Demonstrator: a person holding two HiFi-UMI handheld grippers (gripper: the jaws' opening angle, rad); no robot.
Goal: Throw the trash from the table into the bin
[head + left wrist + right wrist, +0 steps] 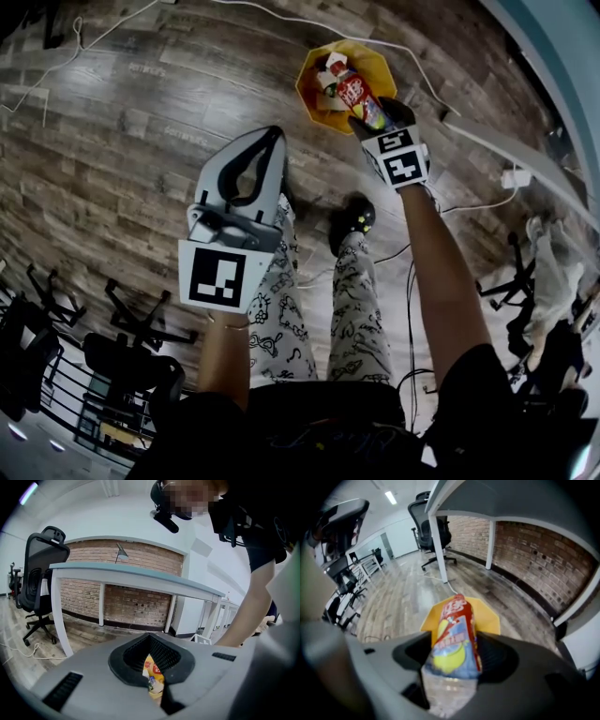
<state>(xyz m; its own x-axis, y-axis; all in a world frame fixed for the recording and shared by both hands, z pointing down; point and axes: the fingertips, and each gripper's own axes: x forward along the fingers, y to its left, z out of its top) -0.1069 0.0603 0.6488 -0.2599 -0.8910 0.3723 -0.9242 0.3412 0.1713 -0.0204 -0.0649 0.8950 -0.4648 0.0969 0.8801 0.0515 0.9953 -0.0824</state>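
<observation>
Head view puts the right gripper (pixel 373 120) directly above the near edge of the yellow bin (pixel 380 67), which stands on the wooden floor (pixel 141 112) ahead of the person's feet. Its jaws are clamped on a plastic bottle (pixel 359 94) with a red, blue and yellow label. They hold it by the clear end, so the rest of the bottle sticks out past the tips.

The bottle's long axis follows the line the gripper points along, steeply down and forward. Its free end already hangs over the bin's opening, just above the crumpled paper (pixel 328 82) lying inside. The right gripper view agrees: the red end of the bottle sits in front of the yellow bin, with the bin's rim showing on both sides of it.

So the bin lies straight ahead of and below this tool, and the bottle is aimed into it. Opening the jaws looks like all that is needed. Since the gripped end sits near the closer rim, the bottle might tip back against that rim as it falls.

The left gripper (pixel 273 134) is held back, nearer the person and well apart from the bin. Its jaw tips are together and it holds nothing; in its own view only the bin shows through the slit between them.
</observation>
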